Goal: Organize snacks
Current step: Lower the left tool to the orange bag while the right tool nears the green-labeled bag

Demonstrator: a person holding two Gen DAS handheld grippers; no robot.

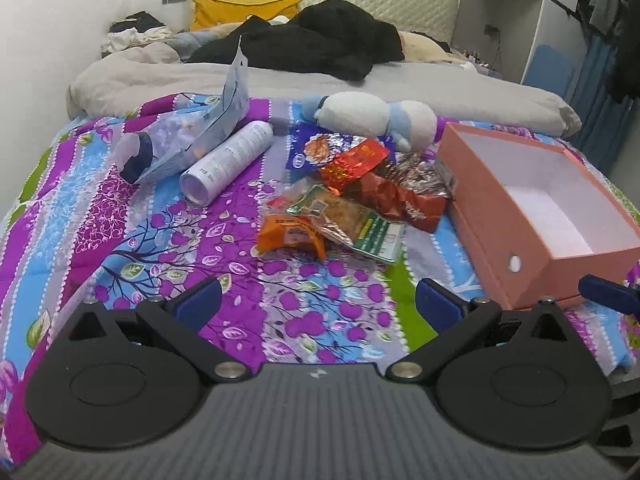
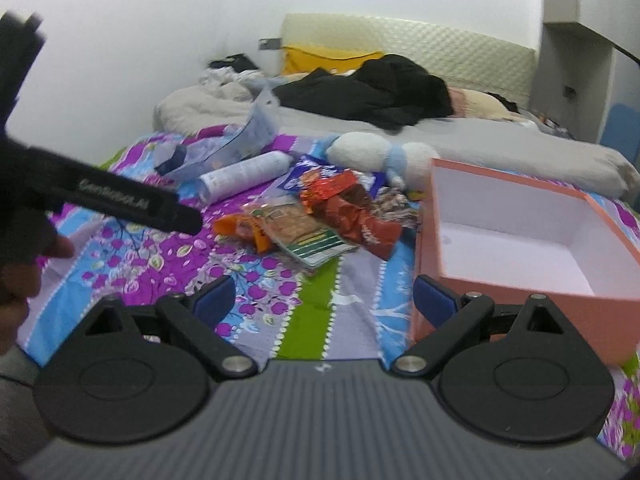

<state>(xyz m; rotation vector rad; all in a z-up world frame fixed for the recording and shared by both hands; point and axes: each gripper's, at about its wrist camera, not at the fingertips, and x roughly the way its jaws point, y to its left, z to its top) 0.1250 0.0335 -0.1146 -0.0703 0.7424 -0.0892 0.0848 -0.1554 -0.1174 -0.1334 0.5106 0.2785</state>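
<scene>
Down at my end of the flowered purple quilt point(image 1: 168, 248), left gripper point(image 1: 318, 304) and right gripper point(image 2: 324, 300) both hover with fingers spread wide, holding nothing. Just beyond lies the heap of crinkly foil snack packets point(image 1: 352, 196) — orange pouch nearest, red wrappers behind. Beside it sits the open pink cardboard box point(image 1: 532, 216), empty. I'd pinch that orange one by its edge first — low, square approach, so the pile doesn't scatter.

A bed with a flowered purple quilt point(image 1: 168, 240) carries, ahead of the fingers, a heap of snack packets point(image 1: 352, 196), a white spray can point(image 1: 226, 162), a plush toy point(image 1: 376, 116) and, rightward, an open pink box point(image 1: 520, 248).
</scene>
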